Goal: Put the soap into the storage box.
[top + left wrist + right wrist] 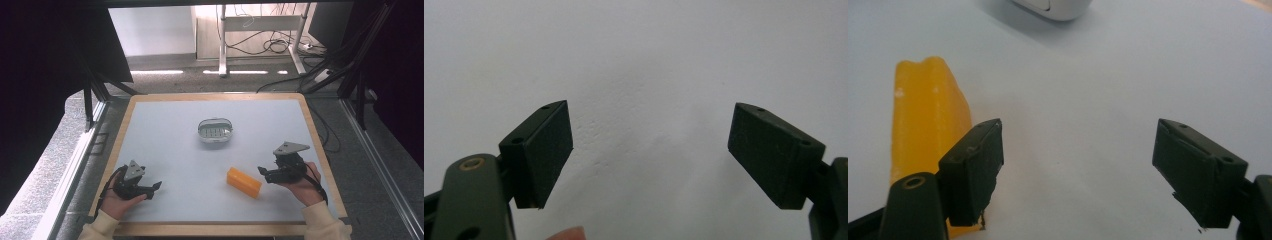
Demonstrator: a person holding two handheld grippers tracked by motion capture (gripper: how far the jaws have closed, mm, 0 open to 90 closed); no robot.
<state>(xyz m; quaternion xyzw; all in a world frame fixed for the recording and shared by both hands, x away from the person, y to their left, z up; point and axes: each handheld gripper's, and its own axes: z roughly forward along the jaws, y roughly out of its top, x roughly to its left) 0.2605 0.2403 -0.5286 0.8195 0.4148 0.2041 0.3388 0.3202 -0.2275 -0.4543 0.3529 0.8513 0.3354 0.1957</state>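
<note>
With jaws apart, the right gripper [265, 172] sits just beside the orange block [244, 182], which looks light, waxy-slick and best pinched across its narrow sides.

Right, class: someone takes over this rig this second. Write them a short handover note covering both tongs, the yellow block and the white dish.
Left tongs: open, holding nothing, low over the near left of the table.
Right tongs: open, holding nothing, just right of the yellow block, not around it.
Yellow block lies flat, near right of centre. White dish sits at mid-table, farther back, with nothing in it.
Done: nothing gripped or moved, by the look of it.
Left: probably grip the block with the right tongs and carry it to the dish.
</note>
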